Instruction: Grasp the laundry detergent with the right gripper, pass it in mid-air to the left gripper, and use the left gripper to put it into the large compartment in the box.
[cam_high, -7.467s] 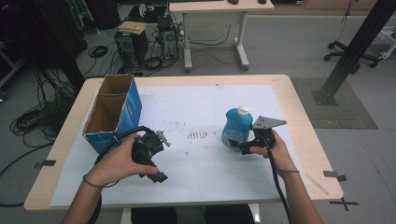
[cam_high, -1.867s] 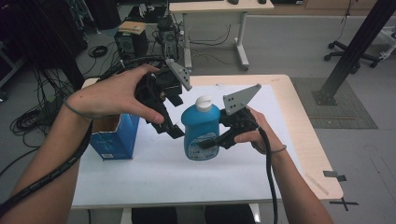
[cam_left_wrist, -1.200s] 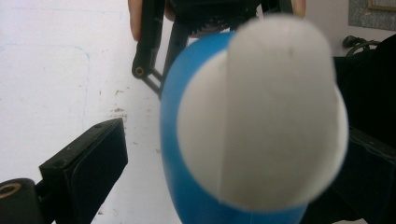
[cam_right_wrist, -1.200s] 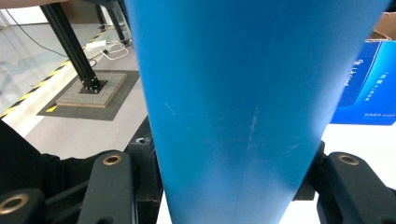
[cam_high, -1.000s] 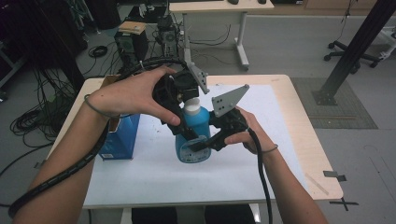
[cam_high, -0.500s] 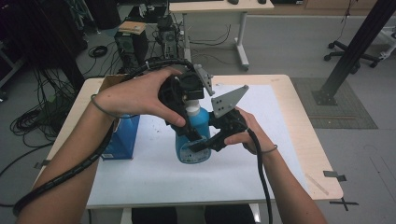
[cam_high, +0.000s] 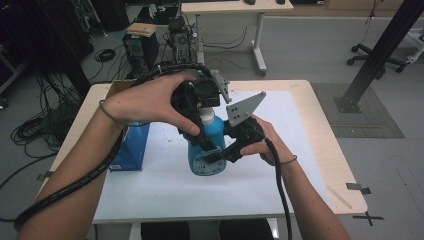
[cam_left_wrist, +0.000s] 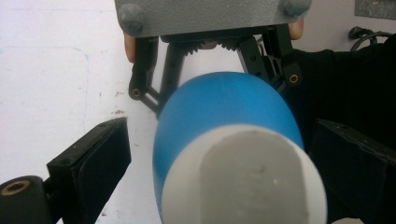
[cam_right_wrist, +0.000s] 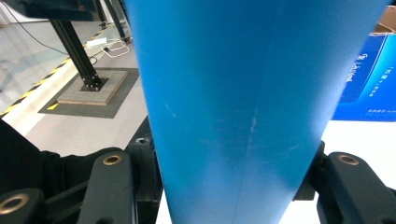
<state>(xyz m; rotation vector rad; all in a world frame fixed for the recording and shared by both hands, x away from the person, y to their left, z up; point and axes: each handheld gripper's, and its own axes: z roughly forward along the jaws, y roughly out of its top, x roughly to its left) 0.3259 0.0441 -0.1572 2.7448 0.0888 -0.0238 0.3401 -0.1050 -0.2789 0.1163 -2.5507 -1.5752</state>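
Note:
A blue bottle (cam_high: 207, 156) with a white cap (cam_left_wrist: 243, 179) stands upright at mid-table. My right gripper (cam_high: 221, 152) is shut on its body from the right, and blue plastic is pressed between the jaws (cam_right_wrist: 224, 186). My left gripper (cam_high: 202, 109) points down over the bottle's top. Its jaws have just been closing, with the cap between them (cam_left_wrist: 219, 177). A gap still shows beside the left pad (cam_left_wrist: 100, 161), so they are not pressing. Beyond the bottle I see the right gripper's grey plate (cam_left_wrist: 210, 14).
An open blue cardboard box (cam_high: 131, 146) stands at the table's left, close to my left forearm. White paper (cam_high: 280, 190) covers most of the wooden table (cam_high: 334, 165). Desks, cables and a black post foot lie beyond the far edge.
The bottle came from the right side to mid-table in the right gripper. The left gripper left the box, swung in and settled over the cap. Little has moved in the last half second.

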